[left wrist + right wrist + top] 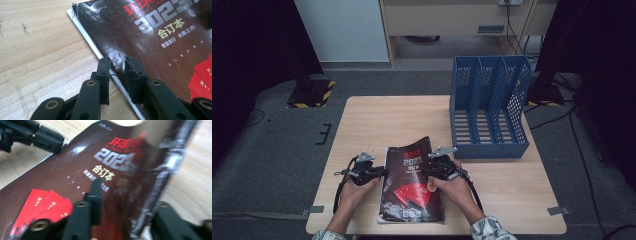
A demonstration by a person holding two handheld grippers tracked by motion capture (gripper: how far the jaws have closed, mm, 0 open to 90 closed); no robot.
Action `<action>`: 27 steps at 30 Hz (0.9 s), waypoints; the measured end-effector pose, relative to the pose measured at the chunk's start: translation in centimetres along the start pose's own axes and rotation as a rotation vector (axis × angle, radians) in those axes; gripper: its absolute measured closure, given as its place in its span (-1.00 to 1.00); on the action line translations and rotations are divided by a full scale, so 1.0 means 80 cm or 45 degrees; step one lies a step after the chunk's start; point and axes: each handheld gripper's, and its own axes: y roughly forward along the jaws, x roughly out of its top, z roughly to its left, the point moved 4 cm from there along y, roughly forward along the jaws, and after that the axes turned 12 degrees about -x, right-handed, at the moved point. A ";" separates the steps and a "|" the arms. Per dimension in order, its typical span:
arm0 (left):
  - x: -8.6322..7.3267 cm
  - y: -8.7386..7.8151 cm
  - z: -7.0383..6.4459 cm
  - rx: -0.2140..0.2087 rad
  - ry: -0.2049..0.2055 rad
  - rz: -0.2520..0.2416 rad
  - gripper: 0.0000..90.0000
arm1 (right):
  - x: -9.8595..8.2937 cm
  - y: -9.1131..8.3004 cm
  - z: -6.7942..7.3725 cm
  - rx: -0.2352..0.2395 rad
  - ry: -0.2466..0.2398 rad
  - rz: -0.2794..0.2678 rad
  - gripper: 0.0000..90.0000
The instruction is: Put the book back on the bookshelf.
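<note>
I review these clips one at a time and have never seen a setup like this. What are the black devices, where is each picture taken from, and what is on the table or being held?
No robot here: a person holds a tool in each hand. The left hand-held gripper and right hand-held gripper are two-jaw clamps with trailing cables.

The high view comes from a fixed camera above the person's side of the wooden table. The other two pictures come from cameras riding on the grippers, looking along their black jaws.

On the table lie a dark magazine with "2023" on its cover, and a blue file organiser with upright compartments, standing at the far right.

In the left gripper view, the jaws straddle the magazine's left edge with a small gap. In the right gripper view, which is blurred, the jaws sit either side of the magazine's lifted right edge; whether they pinch it is unclear.
</note>
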 end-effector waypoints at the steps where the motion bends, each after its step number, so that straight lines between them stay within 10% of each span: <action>1: 0.001 0.001 0.001 -0.003 0.010 -0.002 0.64 | -0.001 0.006 0.005 0.018 -0.034 0.027 0.13; 14: 0.003 0.005 0.004 -0.004 0.035 -0.019 0.64 | -0.006 0.023 0.010 0.107 -0.017 0.099 0.16; 27: 0.002 0.006 0.005 0.015 0.073 -0.040 0.53 | -0.003 0.021 0.002 0.137 0.088 0.047 0.75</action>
